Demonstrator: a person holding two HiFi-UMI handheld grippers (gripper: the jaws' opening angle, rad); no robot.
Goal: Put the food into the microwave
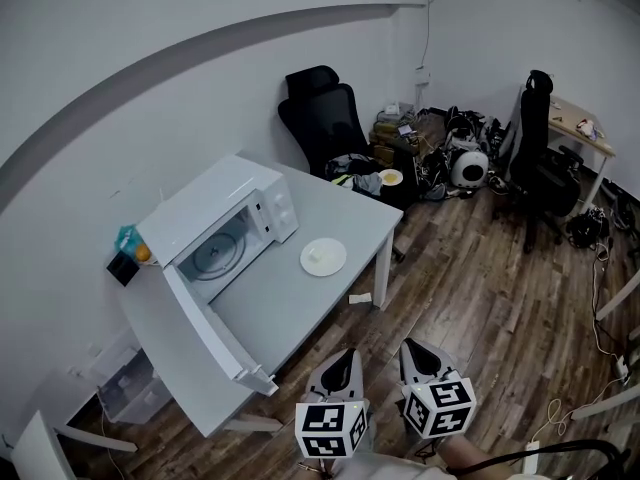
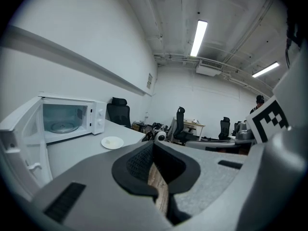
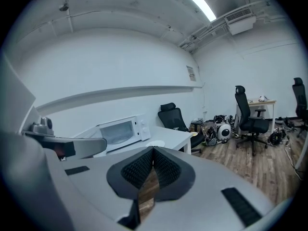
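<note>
The white table (image 1: pixel 300 313) carried a microwave (image 1: pixel 215 208) at its far left corner. The microwave's door (image 1: pixel 200 338) stood wide open, and a small plate (image 1: pixel 338 265) of pale food (image 1: pixel 318 253) sat toward the right edge. The left gripper (image 1: pixel 345 360) and right gripper (image 1: pixel 412 350) hung short of the table's near edge, each with jaws pressed together on nothing. To my eye, one would have to open first, pinch the plate's rim and keep it level past the door.

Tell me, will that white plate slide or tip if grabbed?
The plate looks stiff and shallow, so it probably won't flex. On the smooth table it may slide when nudged. Lifted by one edge, it could tilt.
</note>
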